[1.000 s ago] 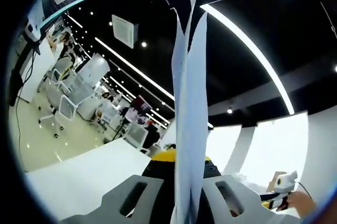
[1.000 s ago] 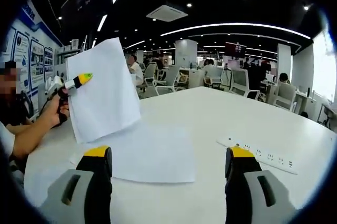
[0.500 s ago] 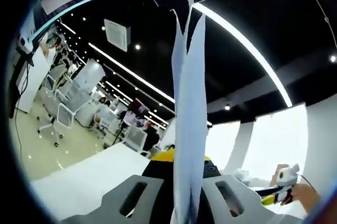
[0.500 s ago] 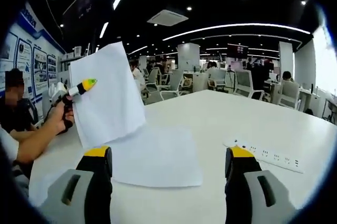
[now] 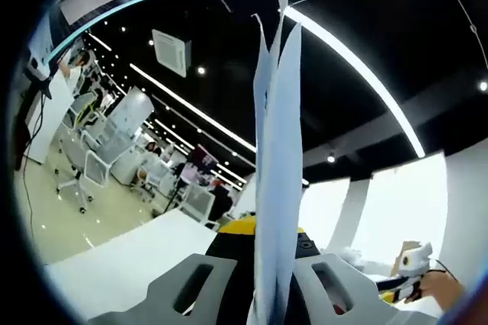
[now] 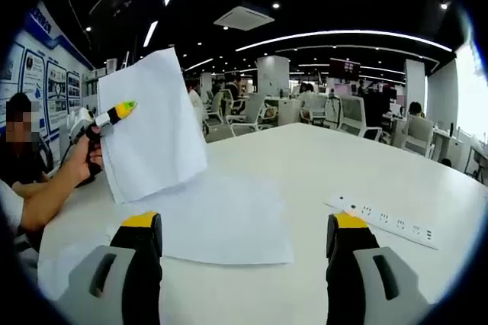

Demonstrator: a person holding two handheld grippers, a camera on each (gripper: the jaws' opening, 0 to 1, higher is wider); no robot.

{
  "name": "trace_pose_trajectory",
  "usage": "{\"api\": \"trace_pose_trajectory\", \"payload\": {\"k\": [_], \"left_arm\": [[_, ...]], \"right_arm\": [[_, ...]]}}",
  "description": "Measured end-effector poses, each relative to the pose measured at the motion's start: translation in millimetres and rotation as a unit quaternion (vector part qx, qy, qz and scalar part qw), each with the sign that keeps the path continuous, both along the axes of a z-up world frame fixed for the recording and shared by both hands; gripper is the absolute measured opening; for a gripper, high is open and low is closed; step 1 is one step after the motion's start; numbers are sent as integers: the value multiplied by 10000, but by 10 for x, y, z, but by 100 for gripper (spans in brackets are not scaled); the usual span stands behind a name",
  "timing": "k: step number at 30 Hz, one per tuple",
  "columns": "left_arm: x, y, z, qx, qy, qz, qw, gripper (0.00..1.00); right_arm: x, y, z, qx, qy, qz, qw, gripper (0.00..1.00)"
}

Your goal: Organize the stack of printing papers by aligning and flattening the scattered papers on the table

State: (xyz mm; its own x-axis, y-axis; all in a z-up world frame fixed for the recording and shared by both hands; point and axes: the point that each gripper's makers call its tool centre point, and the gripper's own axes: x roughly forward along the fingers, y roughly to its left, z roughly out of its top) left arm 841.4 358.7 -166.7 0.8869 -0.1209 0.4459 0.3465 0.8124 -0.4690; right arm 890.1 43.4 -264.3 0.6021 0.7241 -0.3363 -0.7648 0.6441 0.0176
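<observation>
The left gripper (image 6: pixel 114 115) is clamped on a few sheets (image 6: pixel 152 123) held upright above the table (image 6: pixel 320 165), near the papers (image 6: pixel 217 222) lying flat on it; in the left gripper view the sheets (image 5: pixel 276 172) stand edge-on between the closed jaws. The right gripper (image 6: pixel 242 237) hovers with jaws spread wide and empty, just short of the flat papers, with a power strip (image 6: pixel 389 222) off to its right. The step in hand appears to be gathering loose sheets: the next move likely calls for lowering the held sheets squarely onto the flat papers, then using the free right gripper to align the edges and press them flat.
</observation>
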Motion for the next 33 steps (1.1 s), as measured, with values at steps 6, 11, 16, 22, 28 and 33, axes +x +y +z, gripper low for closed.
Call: {"api": "trace_pose_trajectory", "payload": {"k": [6,11,16,22,28,33], "left_arm": [[11,77,-33,-251,56,0,9997,6],[-6,50,-6,-211,7,3,9998,6],[5,40,-18,-220,24,-17,9998,6],[4,29,-21,-222,27,-21,9997,6],[8,36,-34,-222,47,-9,9997,6],[4,23,-33,-208,45,-10,9998,6]], "right_arm": [[82,-101,-168,-281,97,-195,9994,84],[81,-95,-165,-200,145,-223,9994,85],[106,-121,-202,-295,139,-275,9991,85],[148,-113,-316,-339,237,-332,9986,85],[158,-101,-364,-340,303,-325,9984,85],[186,-109,-408,-324,341,-386,9981,85]]}}
